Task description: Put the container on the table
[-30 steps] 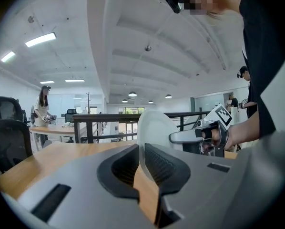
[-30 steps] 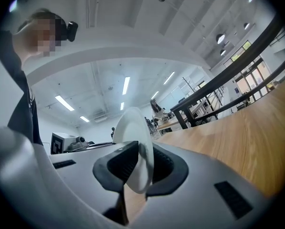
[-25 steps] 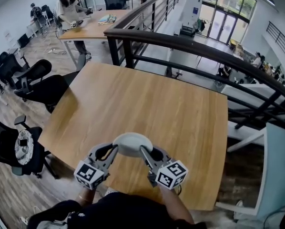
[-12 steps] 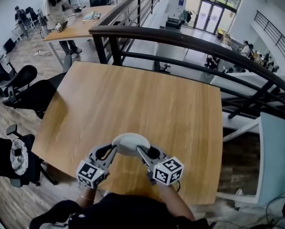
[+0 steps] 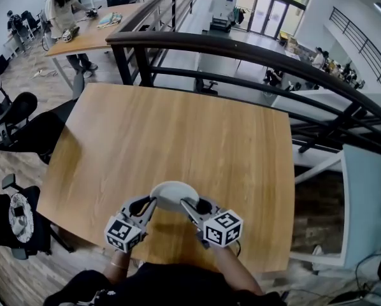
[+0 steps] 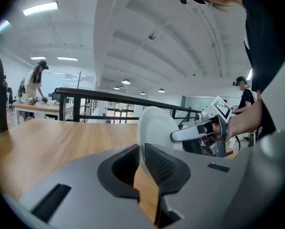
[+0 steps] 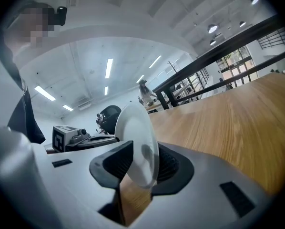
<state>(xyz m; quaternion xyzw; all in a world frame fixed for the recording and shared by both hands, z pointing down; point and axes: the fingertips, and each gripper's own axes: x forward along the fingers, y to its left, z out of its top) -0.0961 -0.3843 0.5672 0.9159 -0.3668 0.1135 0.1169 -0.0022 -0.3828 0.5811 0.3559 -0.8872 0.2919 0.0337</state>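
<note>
A white, shallow container (image 5: 173,195) sits low over the near edge of the wooden table (image 5: 178,126), between my two grippers. My left gripper (image 5: 153,201) is shut on its left rim; in the left gripper view the thin rim (image 6: 154,128) is pinched between the pads (image 6: 164,163). My right gripper (image 5: 185,204) is at the right rim. Its jaws have just been opening, and in the right gripper view the rim (image 7: 135,137) stands between them with a gap on one side. Whether the container's bottom rests on the table is hidden.
A black railing (image 5: 254,56) runs behind the table, with a drop to a lower floor beyond it. Black office chairs (image 5: 12,116) stand at the left. A person stands at another wooden table (image 5: 88,34) far left. A pale panel (image 5: 369,203) is at the right.
Both grippers and the container have sunk toward the table near its front edge. The right jaws have parted around the rim.
</note>
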